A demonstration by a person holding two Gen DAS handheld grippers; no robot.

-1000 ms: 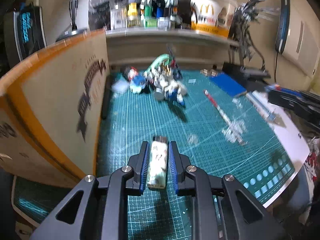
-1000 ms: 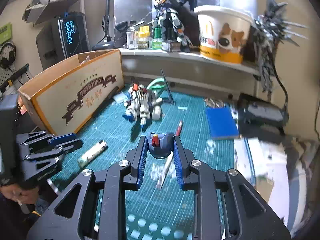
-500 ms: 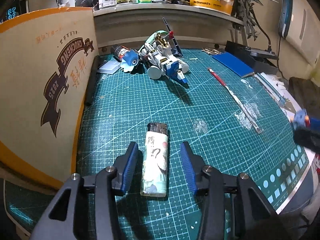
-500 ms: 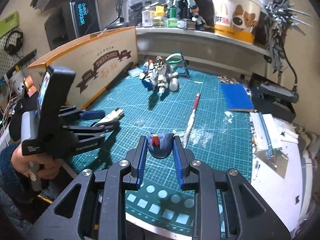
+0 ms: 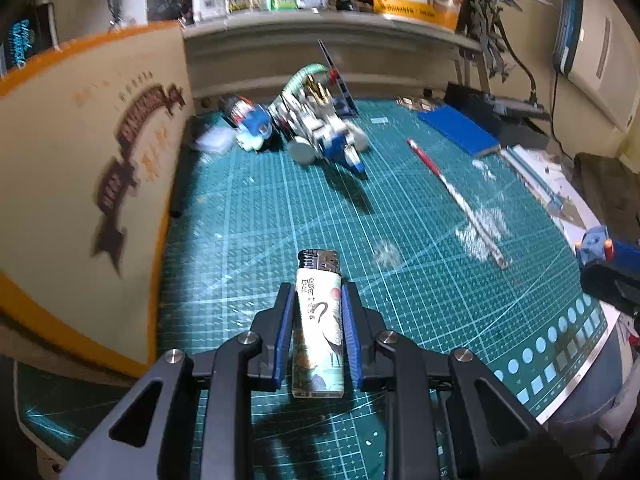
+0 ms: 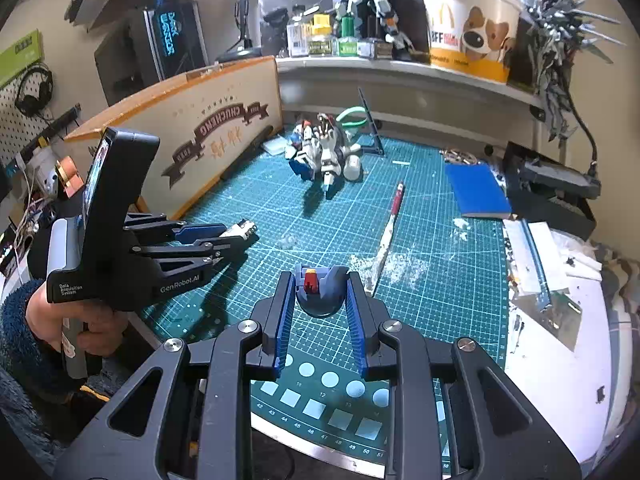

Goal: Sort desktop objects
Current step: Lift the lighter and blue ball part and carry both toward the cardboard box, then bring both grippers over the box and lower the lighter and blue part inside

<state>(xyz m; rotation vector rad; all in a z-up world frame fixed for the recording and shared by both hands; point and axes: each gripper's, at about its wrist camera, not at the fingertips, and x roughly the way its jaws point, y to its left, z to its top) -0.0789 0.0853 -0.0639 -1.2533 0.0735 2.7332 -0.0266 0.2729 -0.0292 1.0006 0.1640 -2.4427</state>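
Note:
My left gripper is shut on a printed lighter, held just above the green cutting mat. In the right wrist view the left gripper shows at the left with the lighter's metal tip sticking out. My right gripper is shut on a small blue model part with a red piece, over the mat's front edge. A white and blue robot model lies at the back of the mat. A red-tipped stick lies to the right.
A cardboard box stands along the left edge of the mat. A blue pad and black device lie at the right. A shelf with bottles, a figure and a paper bucket runs along the back. Scraps cover the white surface.
My left gripper stood open around the lighter on the mat half a second ago; now it has shut on it and lifted slightly. The right gripper keeps holding the blue part.

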